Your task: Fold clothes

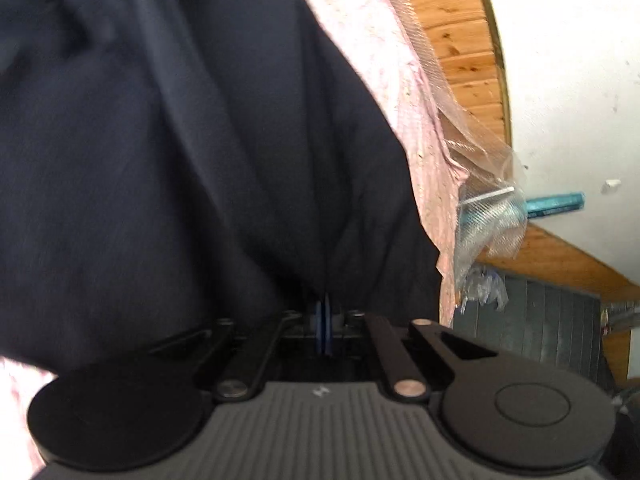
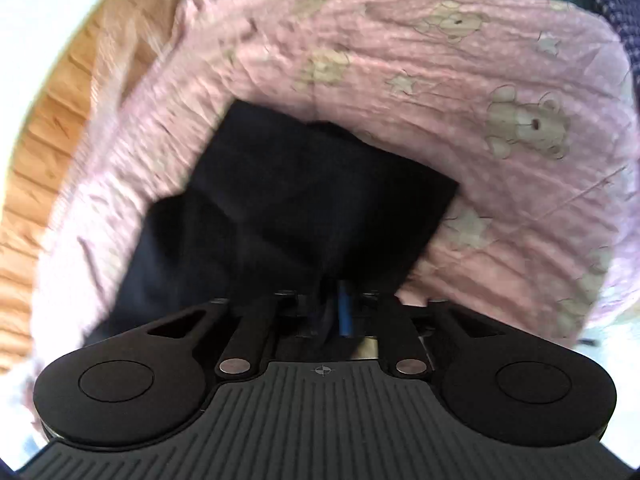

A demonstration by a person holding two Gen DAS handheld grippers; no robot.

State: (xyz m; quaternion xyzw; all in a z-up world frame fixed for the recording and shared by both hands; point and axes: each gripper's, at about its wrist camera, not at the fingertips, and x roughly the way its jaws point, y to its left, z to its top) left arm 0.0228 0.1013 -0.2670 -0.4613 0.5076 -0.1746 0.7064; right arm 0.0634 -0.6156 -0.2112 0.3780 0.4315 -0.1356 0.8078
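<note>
Two claws: both pinching the same dark garment, one per wrist view.
Left claw (image 1: 324, 320): blue pads pressed together w/ a fold of the dark garment (image 1: 180, 140) caught between them, right at the tips.
Garment vs left claw: cloth rises straight off the pinch point and fans out ahead, filling most of the left wrist view; long creases run away from the tips.
Right claw (image 2: 340, 312): pads closed on a bunched edge of the dark garment (image 2: 304, 200); one blue pad shows, the other is covered by cloth.
Garment vs right claw: spreads fwd from the tips as a roughly squared, folded shape w/ a straight far edge and a corner at right.
Garment look: navy to black, plain, thin and soft; blurred in both views.
Under it: pink blanket (image 2: 440, 80) w/ teddy bears and stars, wrinkled; the garment lies on it ahead of the right claw.
Blanket, left view: pink blanket (image 1: 360, 32) shows beside the garment's right edge.
Beyond: wood boards (image 1: 456, 32), clear plastic wrap (image 1: 480, 208) at the blanket's edge.
</note>
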